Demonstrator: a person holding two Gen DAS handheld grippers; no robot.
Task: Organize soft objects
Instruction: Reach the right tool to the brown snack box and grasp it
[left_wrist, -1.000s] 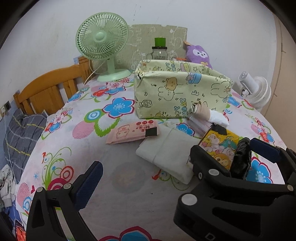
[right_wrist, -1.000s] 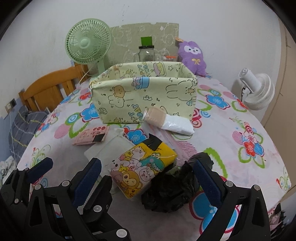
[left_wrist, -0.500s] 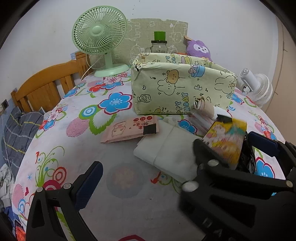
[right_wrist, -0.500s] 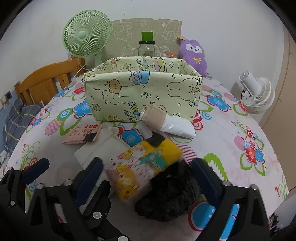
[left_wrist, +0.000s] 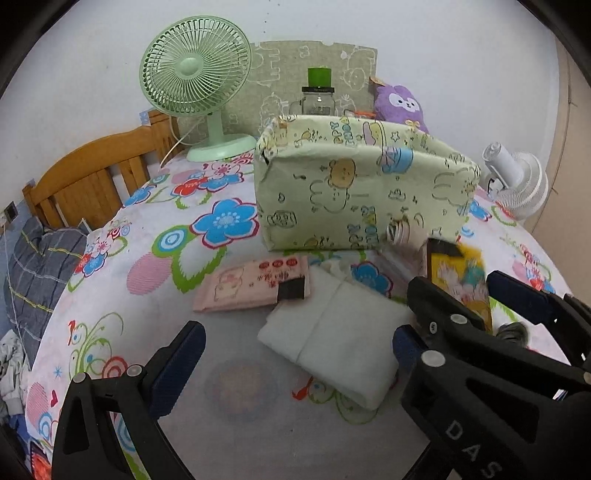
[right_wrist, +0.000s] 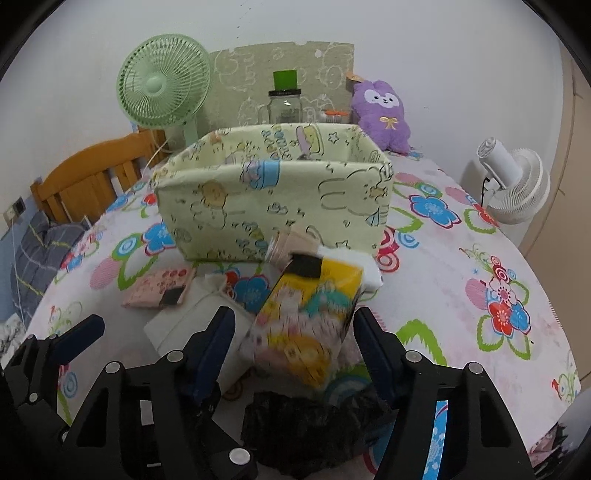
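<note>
My right gripper (right_wrist: 291, 343) is shut on a yellow cartoon tissue pack (right_wrist: 306, 317) and holds it tilted above the table; the pack also shows in the left wrist view (left_wrist: 460, 280). My left gripper (left_wrist: 295, 354) is open and empty above a white folded cloth (left_wrist: 332, 339). A pink wipes pack (left_wrist: 255, 284) lies to the cloth's left. A green cartoon fabric bin (right_wrist: 273, 192) stands behind. A rolled beige and white bundle (right_wrist: 295, 243) lies at the bin's front. A black crumpled bag (right_wrist: 310, 432) lies below the right gripper.
A green desk fan (left_wrist: 195, 74), a glass jar with green lid (right_wrist: 284, 103) and a purple plush (right_wrist: 380, 114) stand behind the bin. A white fan (right_wrist: 513, 184) is at the right table edge. A wooden headboard (left_wrist: 88, 177) is at left.
The right gripper has closed on the yellow tissue pack and lifted it off the table, tilting it up. Both grippers have moved slightly toward the bin.
</note>
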